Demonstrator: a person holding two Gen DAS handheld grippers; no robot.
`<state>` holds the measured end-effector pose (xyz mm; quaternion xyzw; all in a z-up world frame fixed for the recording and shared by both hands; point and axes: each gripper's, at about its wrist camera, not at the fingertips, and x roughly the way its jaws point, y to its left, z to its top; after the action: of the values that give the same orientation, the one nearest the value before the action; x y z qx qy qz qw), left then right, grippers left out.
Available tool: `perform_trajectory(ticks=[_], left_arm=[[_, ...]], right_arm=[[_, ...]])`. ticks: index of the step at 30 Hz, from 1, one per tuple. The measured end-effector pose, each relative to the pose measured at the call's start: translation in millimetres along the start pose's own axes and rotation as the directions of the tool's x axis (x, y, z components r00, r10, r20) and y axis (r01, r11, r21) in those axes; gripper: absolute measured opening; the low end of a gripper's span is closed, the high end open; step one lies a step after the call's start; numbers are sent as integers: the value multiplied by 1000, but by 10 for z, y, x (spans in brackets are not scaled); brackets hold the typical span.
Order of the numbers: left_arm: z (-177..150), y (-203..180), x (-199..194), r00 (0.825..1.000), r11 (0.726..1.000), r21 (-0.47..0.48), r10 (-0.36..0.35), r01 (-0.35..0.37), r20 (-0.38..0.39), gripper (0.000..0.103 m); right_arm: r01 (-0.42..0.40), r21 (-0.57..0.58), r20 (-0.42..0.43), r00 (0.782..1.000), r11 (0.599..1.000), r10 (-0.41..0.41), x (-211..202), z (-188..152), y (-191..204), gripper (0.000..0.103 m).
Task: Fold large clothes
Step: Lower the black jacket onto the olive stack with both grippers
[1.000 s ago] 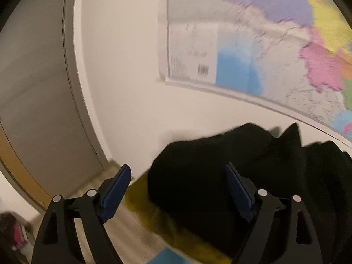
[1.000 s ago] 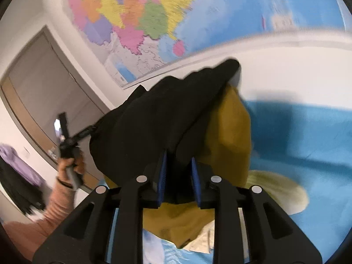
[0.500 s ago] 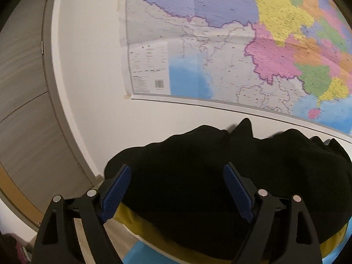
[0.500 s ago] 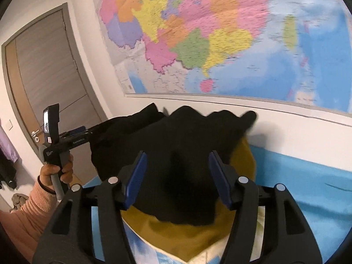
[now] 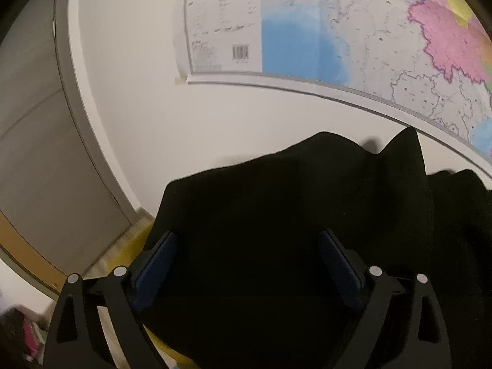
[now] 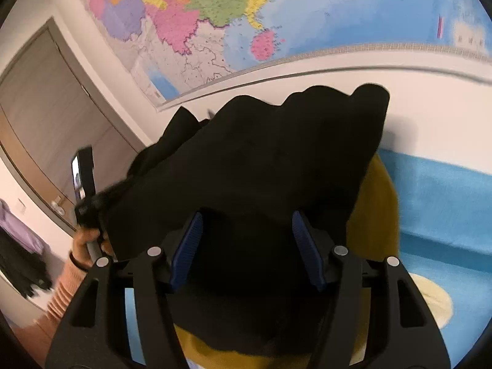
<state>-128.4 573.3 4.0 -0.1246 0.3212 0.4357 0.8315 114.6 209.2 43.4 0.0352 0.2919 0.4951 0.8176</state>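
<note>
A black garment (image 5: 307, 209) lies in a heap on top of a mustard-yellow garment (image 6: 375, 215), close to the wall. My left gripper (image 5: 246, 264) is open, its blue pads wide apart with the black cloth between and in front of them. My right gripper (image 6: 246, 246) is open too, pads apart around the black cloth (image 6: 261, 166). In the right wrist view the left gripper (image 6: 84, 184) shows at the left edge of the heap, held by a hand in a peach sleeve. Whether the pads touch the cloth I cannot tell.
A large coloured wall map (image 5: 353, 30) hangs on the white wall behind the heap. A grey door (image 6: 40, 117) with a wood frame is at the left. A blue sheet (image 6: 439, 200) covers the surface, with a cream patch (image 6: 430, 301). Clothes hang at far left (image 6: 21, 246).
My right gripper opened, letting go of the black cloth it had pinched a second ago. Both grippers moved closer in on the heap. The left gripper stayed open.
</note>
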Motion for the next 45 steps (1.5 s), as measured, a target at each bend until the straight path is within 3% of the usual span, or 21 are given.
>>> perform_trajectory(ticks=[3,7,12,16,18,21,27,29,32,34,36,39,43,45], left_arm=[[13,19,-132,998,998,-20,56,-55,26,87],[-90,-42,-456,993,1000,-10,-17,18,119,87],[-294,-300,-844,970,984,108,-160,142,184,87],[-400,-493,-869,958,963,161,-240,215,155,88],[-423,-545,-801,961,960,169,-246,223,130,88],[-429,-567,-610,962,957,149,-262,248,82,89],[-459,-528,-729,966,966,131,-239,225,101,88],[-502,-545,-846,957,960,135,-262,246,122,88],[-644,-606,-1046,930,937,165,-334,309,154,88],[-723,-704,-1063,921,919,213,-365,333,134,88],[-779,-806,-976,931,917,243,-349,316,107,88],[-753,-810,-851,926,912,217,-371,349,71,89],[-726,-809,-896,929,917,205,-363,342,74,89],[-727,-816,-964,929,919,207,-359,335,92,89]], right_arm=[[49,-70,44,998,996,-46,-172,-34,164,62],[94,-198,119,990,976,-71,-332,-163,445,62],[108,-315,133,989,943,-69,-319,-346,701,61],[104,-326,67,994,940,-87,-127,-443,691,62],[98,-311,46,995,945,-88,-38,-451,642,62],[101,-307,50,995,946,-90,-40,-468,649,62],[111,-298,105,991,948,-83,-241,-485,713,62],[110,-292,120,990,950,-78,-298,-518,711,62],[122,-304,106,990,945,-94,-274,-579,696,62],[126,-316,66,992,940,-111,-187,-637,666,62],[121,-306,54,993,944,-110,-143,-672,625,62],[128,-322,45,992,938,-119,-128,-694,662,63],[120,-351,12,992,929,-124,-166,-681,711,64],[136,-358,36,991,924,-131,-285,-631,744,62]])
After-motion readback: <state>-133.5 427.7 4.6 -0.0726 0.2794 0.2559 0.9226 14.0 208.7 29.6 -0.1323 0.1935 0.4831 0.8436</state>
